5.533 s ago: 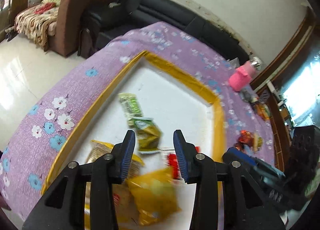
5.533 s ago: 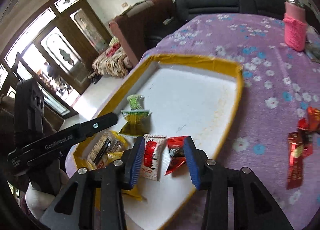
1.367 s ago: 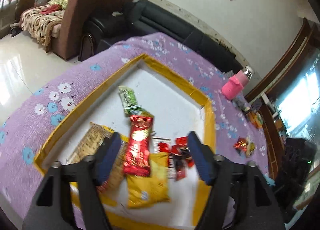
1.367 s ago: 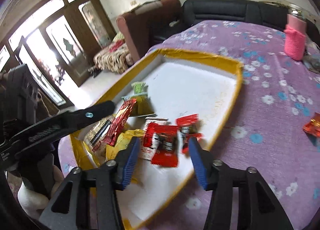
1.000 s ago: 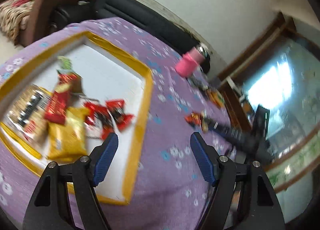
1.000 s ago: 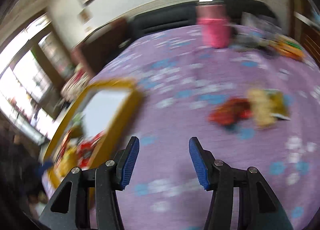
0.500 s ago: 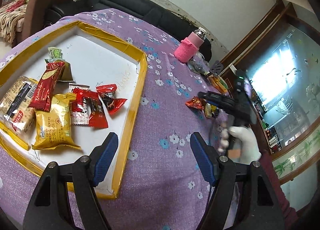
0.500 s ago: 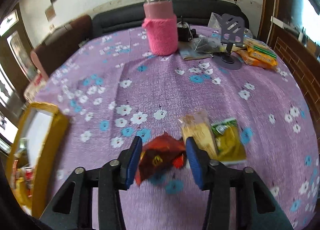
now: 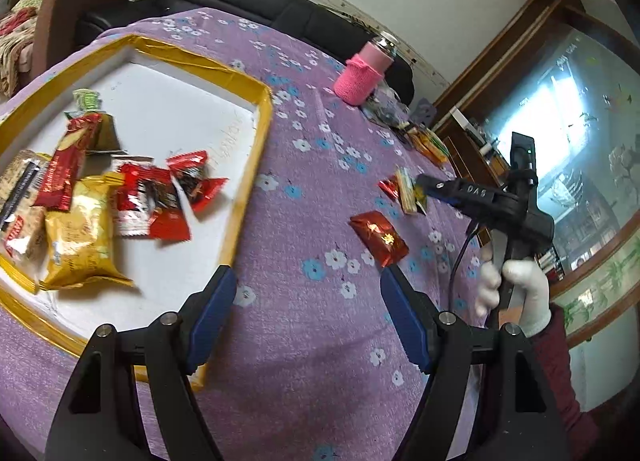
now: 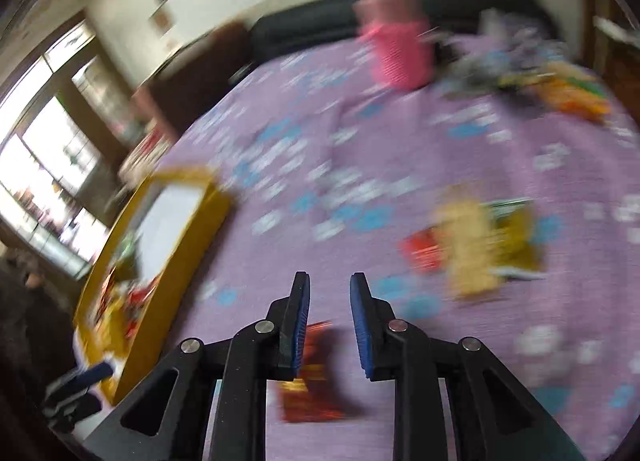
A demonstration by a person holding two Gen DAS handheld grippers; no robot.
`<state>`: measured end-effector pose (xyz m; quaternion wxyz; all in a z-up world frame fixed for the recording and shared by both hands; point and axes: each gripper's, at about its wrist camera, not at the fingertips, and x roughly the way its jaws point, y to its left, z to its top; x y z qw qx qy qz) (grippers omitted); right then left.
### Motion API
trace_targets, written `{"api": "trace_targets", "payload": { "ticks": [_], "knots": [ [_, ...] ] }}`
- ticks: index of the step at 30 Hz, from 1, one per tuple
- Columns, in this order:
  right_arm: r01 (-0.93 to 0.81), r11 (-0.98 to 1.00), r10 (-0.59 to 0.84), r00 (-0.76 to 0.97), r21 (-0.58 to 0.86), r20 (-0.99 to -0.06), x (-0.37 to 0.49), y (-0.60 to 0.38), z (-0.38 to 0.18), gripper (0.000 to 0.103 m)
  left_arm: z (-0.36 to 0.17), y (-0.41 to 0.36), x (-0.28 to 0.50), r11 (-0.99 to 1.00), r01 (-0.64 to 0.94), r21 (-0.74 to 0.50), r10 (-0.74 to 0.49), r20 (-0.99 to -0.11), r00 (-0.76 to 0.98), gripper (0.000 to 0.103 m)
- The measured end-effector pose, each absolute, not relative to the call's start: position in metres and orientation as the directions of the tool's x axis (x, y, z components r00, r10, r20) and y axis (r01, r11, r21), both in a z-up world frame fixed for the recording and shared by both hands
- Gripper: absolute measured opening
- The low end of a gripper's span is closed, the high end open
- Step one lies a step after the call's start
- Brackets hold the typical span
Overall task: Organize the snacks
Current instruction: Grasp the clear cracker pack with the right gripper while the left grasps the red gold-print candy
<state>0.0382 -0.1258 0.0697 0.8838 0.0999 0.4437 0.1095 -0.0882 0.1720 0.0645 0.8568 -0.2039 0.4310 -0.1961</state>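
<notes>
Two grippers are in service, and I hold one in each hand. My left gripper (image 9: pixel 306 277) stands wide, its blue pads apart over bare purple flowered cloth (image 9: pixel 312 181), with nothing between them. My right gripper (image 10: pixel 330 277) is narrow: its jaws have just been closing, a slim gap remains, and only cloth shows in that gap. The right wrist view is heavily blurred, so I cannot tell whether either pad touches anything. A red foil packet (image 9: pixel 378 237) lies flat on the cloth. From the left wrist view it lies clear of the right gripper's tips, while from the right wrist view it appears low, partly behind the left-hand finger. At the right gripper's tips lies a small cluster: a tan packet (image 10: pixel 468 245) overlapping a green-yellow packet (image 10: pixel 516 237), with a smaller red packet (image 10: pixel 424 249) just beside them. My white-gloved right hand (image 9: pixel 516 289) grips the handle of that tool. Further left sits the white tray with a yellow rim (image 9: pixel 248 185). It holds a gold packet (image 9: pixel 80 237), several red packets (image 9: pixel 154 201), a long red bar (image 9: pixel 64 169) and a brown biscuit pack at its near edge. A bottle in a pink knitted sleeve (image 9: pixel 360 79) stands upright at the far side of the table.
</notes>
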Motion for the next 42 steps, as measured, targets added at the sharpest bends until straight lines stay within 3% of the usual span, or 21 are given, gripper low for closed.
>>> {"api": "trace_targets", "payload": {
  "ticks": [7,12,18,19,22,25,33,42],
  "knots": [
    [0.034,0.972,0.166,0.597,0.232,-0.785,0.035,-0.177,0.054,0.046,0.06,0.144,-0.091,0.841,0.204,-0.5,-0.529,-0.685,0.501,0.074],
    [0.038,0.979,0.14,0.595,0.201,-0.792,0.052,-0.171,0.036,0.046,0.061,0.136,-0.095,0.855,0.209,-0.475,-0.511,-0.705,0.491,0.074],
    [0.037,0.99,0.09,0.585,0.137,-0.806,0.088,-0.162,0.025,0.056,0.06,0.129,-0.095,0.864,0.21,-0.457,-0.498,-0.719,0.485,0.074],
    [0.029,0.99,0.093,0.583,0.134,-0.808,0.089,-0.16,0.024,0.056,0.059,0.127,-0.095,0.865,0.211,-0.456,-0.498,-0.721,0.482,0.074],
    [-0.009,0.986,0.146,0.554,0.169,-0.82,0.089,-0.155,0.018,0.035,0.056,0.122,-0.092,0.864,0.211,-0.457,-0.499,-0.727,0.471,0.074],
    [-0.008,0.986,0.141,0.555,0.164,-0.82,0.078,-0.153,0.017,0.034,0.054,0.117,-0.09,0.866,0.215,-0.451,-0.497,-0.736,0.46,0.074],
    [0.03,0.912,0.305,0.619,0.41,-0.724,0.016,-0.18,0.027,0.034,0.05,0.091,-0.072,0.878,0.232,-0.418,-0.478,-0.763,0.435,0.074],
    [0.033,0.893,0.317,0.663,0.449,-0.678,0.003,-0.19,0.019,0.034,0.042,0.035,-0.025,0.898,0.248,-0.363,-0.437,-0.794,0.423,0.074]
  ]
}}
